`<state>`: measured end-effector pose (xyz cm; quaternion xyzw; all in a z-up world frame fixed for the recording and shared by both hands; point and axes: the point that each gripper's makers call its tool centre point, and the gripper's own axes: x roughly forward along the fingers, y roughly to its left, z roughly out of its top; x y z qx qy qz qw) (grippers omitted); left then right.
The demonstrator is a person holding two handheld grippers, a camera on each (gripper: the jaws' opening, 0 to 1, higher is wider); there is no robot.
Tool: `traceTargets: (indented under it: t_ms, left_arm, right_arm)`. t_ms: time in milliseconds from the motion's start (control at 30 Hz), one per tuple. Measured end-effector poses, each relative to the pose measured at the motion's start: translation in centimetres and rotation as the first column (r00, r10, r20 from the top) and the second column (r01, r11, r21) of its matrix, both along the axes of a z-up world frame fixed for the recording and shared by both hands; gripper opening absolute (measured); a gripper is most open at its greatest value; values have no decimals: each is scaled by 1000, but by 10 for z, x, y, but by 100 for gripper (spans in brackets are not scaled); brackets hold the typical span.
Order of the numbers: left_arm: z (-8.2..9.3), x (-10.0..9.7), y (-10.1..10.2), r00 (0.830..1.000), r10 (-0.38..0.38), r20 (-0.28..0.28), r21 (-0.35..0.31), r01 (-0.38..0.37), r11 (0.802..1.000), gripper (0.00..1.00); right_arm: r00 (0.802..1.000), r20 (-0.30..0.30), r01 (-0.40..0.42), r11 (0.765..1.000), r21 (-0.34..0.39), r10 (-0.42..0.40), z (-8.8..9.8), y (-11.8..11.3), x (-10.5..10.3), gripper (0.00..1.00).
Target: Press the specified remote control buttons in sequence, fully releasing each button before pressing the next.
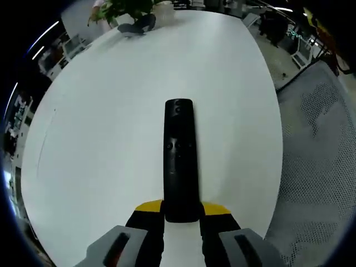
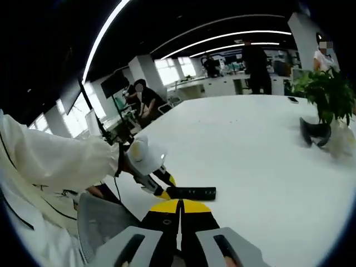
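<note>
A long black remote control point(image 1: 179, 158) points away from me over the white table point(image 1: 111, 111) in the left gripper view. My left gripper point(image 1: 182, 214) is shut on the remote's near end, with a yellow-tipped jaw on each side. In the right gripper view the same remote point(image 2: 192, 193) sticks out over the table edge, held by the left gripper point(image 2: 161, 189) in a white-gloved hand point(image 2: 143, 157). My right gripper point(image 2: 179, 210) hovers just below the remote, its yellow-tipped jaws pressed together with nothing between them.
A potted plant point(image 2: 322, 105) and a dark curved object point(image 2: 312, 132) stand on the far part of the table point(image 2: 256, 144). A grey mesh chair point(image 1: 322, 167) is beside the table edge. A white sleeve point(image 2: 50, 158) reaches in from the left. People and desks fill the office behind.
</note>
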<state>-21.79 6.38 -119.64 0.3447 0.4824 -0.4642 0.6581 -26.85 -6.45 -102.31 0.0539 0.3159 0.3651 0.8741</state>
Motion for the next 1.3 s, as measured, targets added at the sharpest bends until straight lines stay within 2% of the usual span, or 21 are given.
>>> traceTargets:
  t_ms: [267,367,433,533,667,767,833,867,933,1000,1067,1100,1200,1300]
  left_arm:
    - [1,-22,-2,1000,0,2,-14,0,1000,23]
    - [1,-31,-4,1000,-6,3,-15,7,1000,23]
    - [1,-37,-5,1000,-11,5,-11,11,1000,23]
    - [1,-44,-6,1000,-11,5,-10,11,1000,23]
    - [2,-51,-6,1000,-3,3,-26,3,1000,23]
    - [2,-55,-7,1000,-3,1,-39,3,999,23]
    - [2,-59,-7,1000,-9,-2,-46,9,999,23]
    - [2,-61,-8,1000,-17,0,-42,17,999,23]
    - [1,-64,-9,999,-33,7,-34,33,999,23]
    - [2,-63,-9,1000,-17,5,-41,18,999,23]
    - [2,-64,-8,1000,-20,7,-50,20,999,23]
    - [2,-64,-8,1000,-20,7,-53,20,998,23]
    - [2,-64,-9,1000,-27,7,-54,28,998,23]
    - [2,-64,-8,999,-38,3,-57,38,998,23]
  right_arm:
    - [998,-27,-66,996,-63,64,-11,11,10,0]
    - [993,-67,-102,988,-120,94,-23,11,12,0]
    - [993,-70,-107,984,-142,98,-28,11,15,0]
    - [988,-116,-122,980,-155,105,-39,13,17,0]
    - [973,-209,-140,972,-191,99,-63,14,21,0]
    - [968,-232,-144,968,-204,95,-77,18,28,0]
    - [953,-288,-154,966,-209,90,-90,18,28,0]
    - [938,-333,-169,962,-213,91,-98,18,25,0]
    - [927,-365,-186,955,-230,92,-110,20,27,0]
    - [916,-387,-222,941,-256,111,-119,20,26,0]
    - [913,-393,-239,926,-291,112,-128,18,28,0]
    - [904,-411,-254,921,-294,118,-132,19,27,0]
    - [901,-417,-260,918,-299,119,-139,22,31,0]
    - [886,-448,-290,900,-324,124,-148,23,33,0]
